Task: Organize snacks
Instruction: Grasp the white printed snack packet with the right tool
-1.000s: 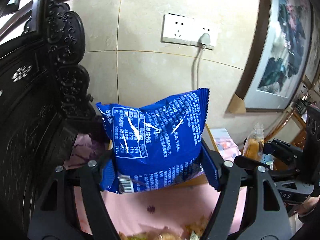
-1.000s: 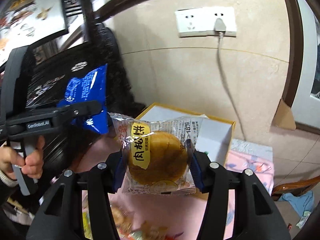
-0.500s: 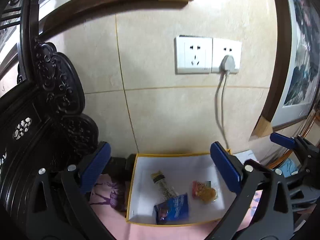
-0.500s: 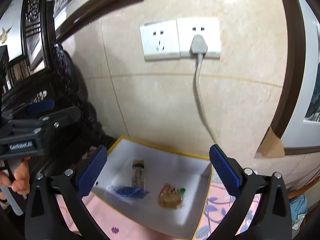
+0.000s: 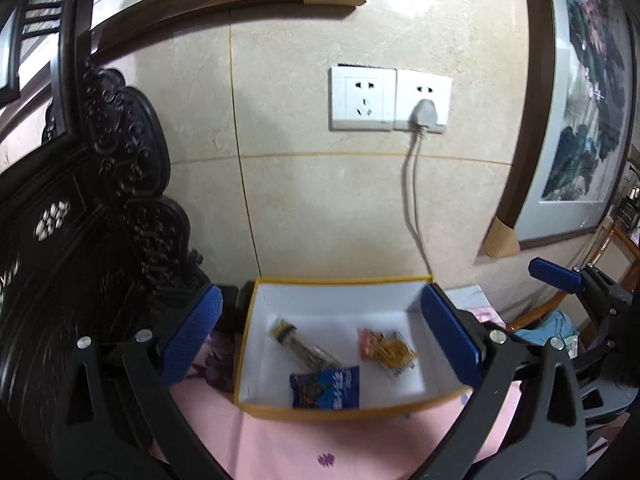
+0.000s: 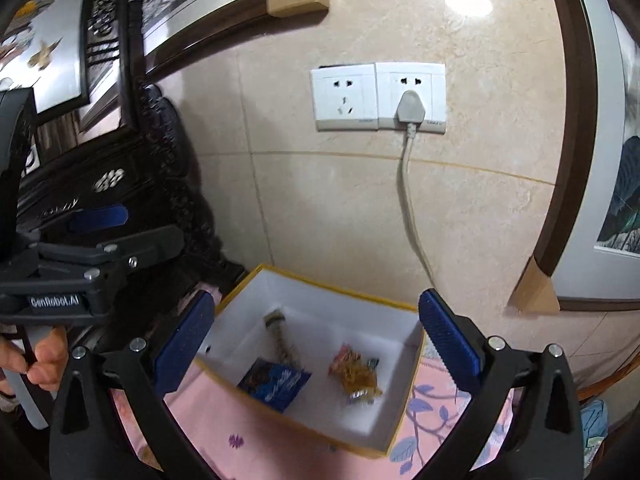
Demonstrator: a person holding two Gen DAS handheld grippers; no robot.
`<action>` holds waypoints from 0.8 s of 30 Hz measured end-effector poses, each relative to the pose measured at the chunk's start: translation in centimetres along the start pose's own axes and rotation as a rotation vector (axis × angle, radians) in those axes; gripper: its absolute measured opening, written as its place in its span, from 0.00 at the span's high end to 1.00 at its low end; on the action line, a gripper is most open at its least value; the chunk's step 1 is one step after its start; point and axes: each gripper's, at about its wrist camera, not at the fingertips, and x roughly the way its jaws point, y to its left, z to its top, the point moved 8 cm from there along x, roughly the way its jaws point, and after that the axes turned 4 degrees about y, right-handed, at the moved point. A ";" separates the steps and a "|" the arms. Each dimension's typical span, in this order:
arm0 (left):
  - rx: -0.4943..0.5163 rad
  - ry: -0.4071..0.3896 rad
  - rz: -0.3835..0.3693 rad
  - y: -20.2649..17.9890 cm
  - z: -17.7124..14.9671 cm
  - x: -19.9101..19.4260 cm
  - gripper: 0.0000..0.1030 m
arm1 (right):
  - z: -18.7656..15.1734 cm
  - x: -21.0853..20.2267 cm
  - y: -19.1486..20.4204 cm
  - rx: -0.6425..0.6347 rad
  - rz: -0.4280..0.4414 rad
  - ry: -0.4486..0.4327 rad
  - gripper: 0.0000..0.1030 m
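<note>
Snacks lie ahead of and below both our tools, inside a white box (image 5: 256, 344) with a yellow rim on the pink cloth (image 5: 320, 440): a blue packet (image 5: 326, 390) nearest us, a long clear-wrapped stick (image 5: 304, 346) just behind it, and an orange-filled wrapper (image 5: 388, 350) to their right. We hold the left gripper (image 5: 320, 340) released, its blue pads spread wide to either side of the box with nothing between them, and the right gripper (image 6: 316, 340) equally released and bare. From our right tool, the left one shows off to the left, gripped by a hand (image 6: 44, 364)
</note>
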 end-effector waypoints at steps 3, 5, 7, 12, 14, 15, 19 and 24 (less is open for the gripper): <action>-0.009 0.032 -0.011 -0.4 -2.2 -0.9 0.02 | -2.8 -1.0 0.5 -0.023 0.016 0.034 0.01; -0.016 0.054 -0.027 -0.6 -3.8 -1.6 0.02 | -5.0 -1.6 0.7 -0.035 0.032 0.062 0.01; -0.021 0.076 -0.029 -0.7 -5.9 -2.4 0.02 | -7.1 -2.2 0.8 -0.047 0.044 0.090 0.01; -0.036 0.134 -0.041 -0.8 -11.1 -4.6 0.02 | -13.2 -4.2 1.4 -0.091 0.087 0.146 0.01; -0.031 0.155 -0.038 -0.6 -13.5 -5.6 0.02 | -15.6 -5.0 1.7 -0.095 0.113 0.162 0.01; -0.033 0.162 -0.037 -0.5 -14.5 -6.0 0.02 | -16.9 -5.3 1.8 -0.091 0.127 0.172 0.01; -0.076 0.216 -0.051 0.1 -19.4 -7.8 0.02 | -22.4 -6.2 2.1 -0.048 0.190 0.239 0.01; -0.103 0.288 -0.053 0.7 -25.2 -9.3 0.02 | -29.7 -6.3 2.9 -0.038 0.240 0.351 0.01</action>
